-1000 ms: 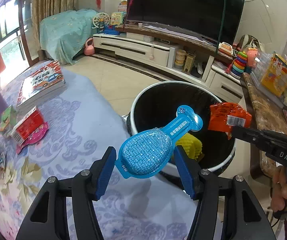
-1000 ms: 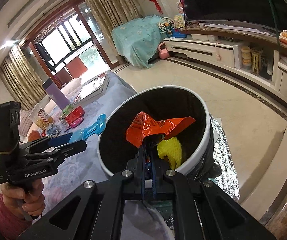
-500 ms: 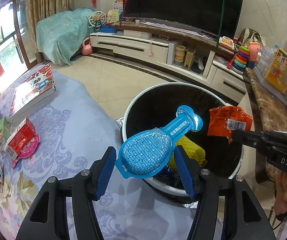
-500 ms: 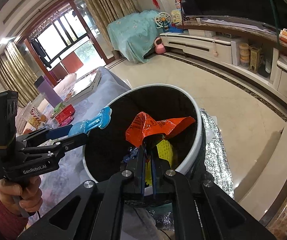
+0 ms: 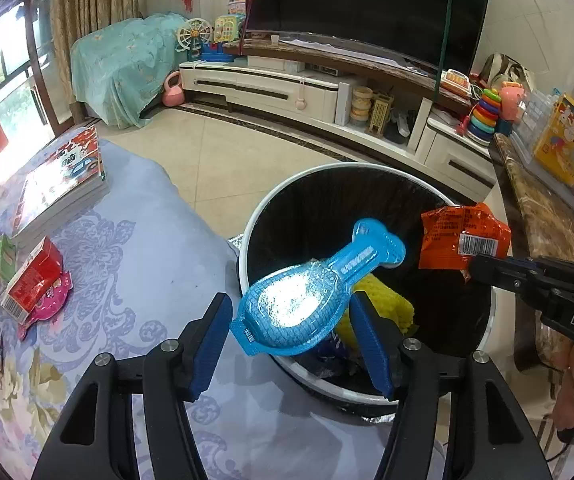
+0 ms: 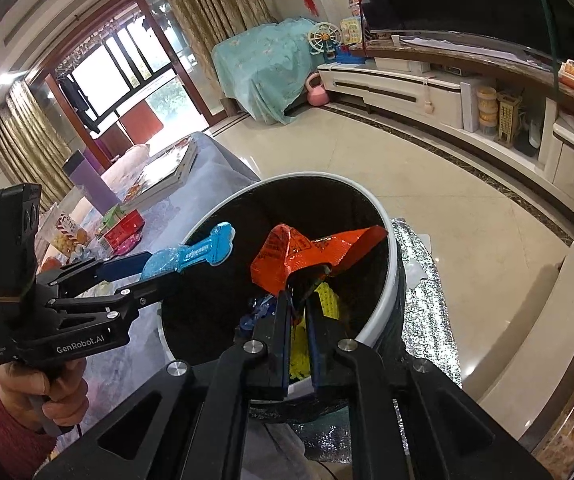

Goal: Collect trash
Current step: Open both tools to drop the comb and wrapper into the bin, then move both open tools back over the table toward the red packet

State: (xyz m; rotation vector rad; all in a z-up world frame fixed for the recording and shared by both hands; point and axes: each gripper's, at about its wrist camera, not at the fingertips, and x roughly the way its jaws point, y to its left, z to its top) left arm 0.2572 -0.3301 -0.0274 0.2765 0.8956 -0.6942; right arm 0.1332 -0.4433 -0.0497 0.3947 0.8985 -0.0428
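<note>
My left gripper [image 5: 291, 322] — marked "GenRobot.AI" — clamps a blue spoon-shaped plastic packet [image 5: 311, 296] over the near rim of the white-rimmed black-lined trash bin [image 5: 247, 240]; my right gripper [image 6: 298, 300], lettered "DAS", pinches an orange barcoded foil wrapper [image 6: 311, 252] above the bin's mouth.
</note>
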